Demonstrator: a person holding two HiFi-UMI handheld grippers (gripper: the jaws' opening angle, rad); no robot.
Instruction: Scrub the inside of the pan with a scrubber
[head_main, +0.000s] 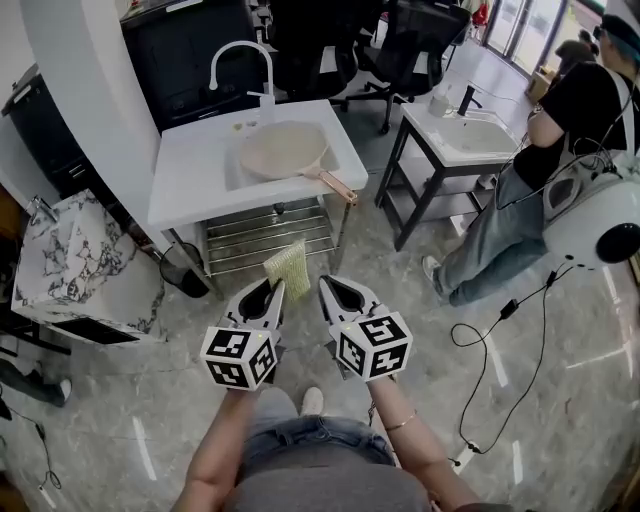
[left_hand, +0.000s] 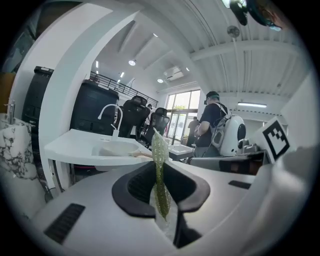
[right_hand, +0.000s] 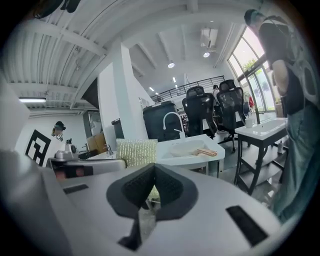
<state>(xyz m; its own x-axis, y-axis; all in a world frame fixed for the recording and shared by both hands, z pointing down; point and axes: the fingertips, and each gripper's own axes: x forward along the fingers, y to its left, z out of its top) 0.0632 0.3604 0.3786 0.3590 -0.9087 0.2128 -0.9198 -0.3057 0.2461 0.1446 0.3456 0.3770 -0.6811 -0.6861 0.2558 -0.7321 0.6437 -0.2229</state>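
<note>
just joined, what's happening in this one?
A person stands a little way back from the white sink unit with a gripper in each hand. The left gripper is shut on a yellow-green scrubber, which sticks up out of its jaws. The right gripper is shut and empty. The pan sits in the basin, handle pointing toward the front right corner, and nothing touches it. Scrubbing has not yet begun.

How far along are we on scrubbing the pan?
Done: the scrubber is picked up, clamped in the left gripper. In hand: only carrying it; the right gripper is shut and empty. Left: the pan lies in the sink ahead, unreached, so all scrubbing remains.
</note>
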